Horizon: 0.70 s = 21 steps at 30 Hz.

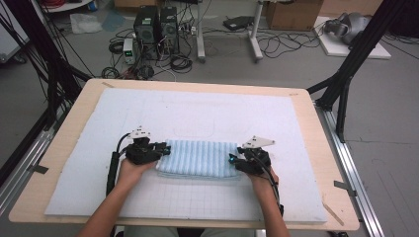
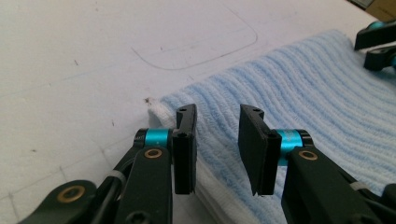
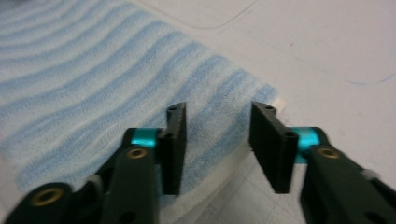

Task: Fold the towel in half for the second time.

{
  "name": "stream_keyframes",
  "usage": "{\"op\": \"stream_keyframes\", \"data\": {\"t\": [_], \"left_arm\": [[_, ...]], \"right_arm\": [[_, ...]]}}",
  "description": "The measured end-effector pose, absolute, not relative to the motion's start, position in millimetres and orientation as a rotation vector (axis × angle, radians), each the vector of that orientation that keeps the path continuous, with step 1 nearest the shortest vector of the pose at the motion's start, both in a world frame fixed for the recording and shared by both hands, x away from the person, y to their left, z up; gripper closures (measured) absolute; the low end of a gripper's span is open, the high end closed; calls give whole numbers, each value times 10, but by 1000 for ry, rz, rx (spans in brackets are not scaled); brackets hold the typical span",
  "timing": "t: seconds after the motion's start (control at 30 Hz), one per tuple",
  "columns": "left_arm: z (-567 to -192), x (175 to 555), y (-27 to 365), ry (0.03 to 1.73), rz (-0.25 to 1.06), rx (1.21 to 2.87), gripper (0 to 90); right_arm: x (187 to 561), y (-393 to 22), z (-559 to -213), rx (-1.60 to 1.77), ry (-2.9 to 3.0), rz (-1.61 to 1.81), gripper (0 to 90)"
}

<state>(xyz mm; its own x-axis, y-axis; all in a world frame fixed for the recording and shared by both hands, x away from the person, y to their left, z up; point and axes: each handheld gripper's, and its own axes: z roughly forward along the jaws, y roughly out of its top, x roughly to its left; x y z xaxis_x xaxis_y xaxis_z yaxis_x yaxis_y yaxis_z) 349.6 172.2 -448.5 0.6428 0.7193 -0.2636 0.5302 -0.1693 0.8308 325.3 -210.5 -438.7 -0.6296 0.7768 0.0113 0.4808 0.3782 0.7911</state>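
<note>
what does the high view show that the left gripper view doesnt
High view alone: the whole folded towel with a gripper at each end, the person's forearms, the wooden table edge, and computer towers on the floor beyond.
Left gripper view alone: the left gripper up close, jaws apart over the towel's corner, and a faint rounded outline drawn on the white mat.
Both: the blue striped towel, the white mat, and the right gripper.
</note>
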Motion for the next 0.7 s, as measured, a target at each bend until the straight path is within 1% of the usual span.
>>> {"op": "stream_keyframes", "data": {"t": [0.03, 0.1, 0.13, 0.17, 0.23, 0.3, 0.33, 0.47, 0.6, 0.7], "left_arm": [[-4465, 3485, 1739, 983, 244, 1829, 610], [-4416, 3454, 1776, 950, 253, 1777, 517], [-4386, 3435, 1796, 924, 259, 1756, 485], [-4356, 3412, 1811, 906, 278, 1730, 445], [-4301, 3372, 1853, 896, 313, 1677, 292], [-4262, 3349, 1917, 872, 335, 1652, 181], [-4245, 3332, 1967, 860, 343, 1640, 171], [-4226, 3280, 2123, 867, 370, 1607, 173], [-4228, 3205, 2250, 842, 405, 1623, 179], [-4228, 3156, 2335, 840, 428, 1597, 181]], "right_arm": [[3233, -2129, -4364, 1104, 2264, 1146, 490], [3190, -2188, -4314, 1106, 2216, 1178, 406], [3171, -2223, -4289, 1108, 2198, 1191, 364], [3154, -2261, -4266, 1108, 2184, 1204, 305], [3115, -2342, -4220, 1116, 2162, 1239, 220], [3044, -2428, -4166, 1107, 2120, 1263, 137], [3015, -2460, -4150, 1090, 2104, 1264, 119], [2872, -2620, -4100, 1072, 2040, 1281, 109], [2805, -2758, -4115, 1113, 2012, 1241, 108], [2774, -2850, -4121, 1147, 1981, 1263, 108]]}}
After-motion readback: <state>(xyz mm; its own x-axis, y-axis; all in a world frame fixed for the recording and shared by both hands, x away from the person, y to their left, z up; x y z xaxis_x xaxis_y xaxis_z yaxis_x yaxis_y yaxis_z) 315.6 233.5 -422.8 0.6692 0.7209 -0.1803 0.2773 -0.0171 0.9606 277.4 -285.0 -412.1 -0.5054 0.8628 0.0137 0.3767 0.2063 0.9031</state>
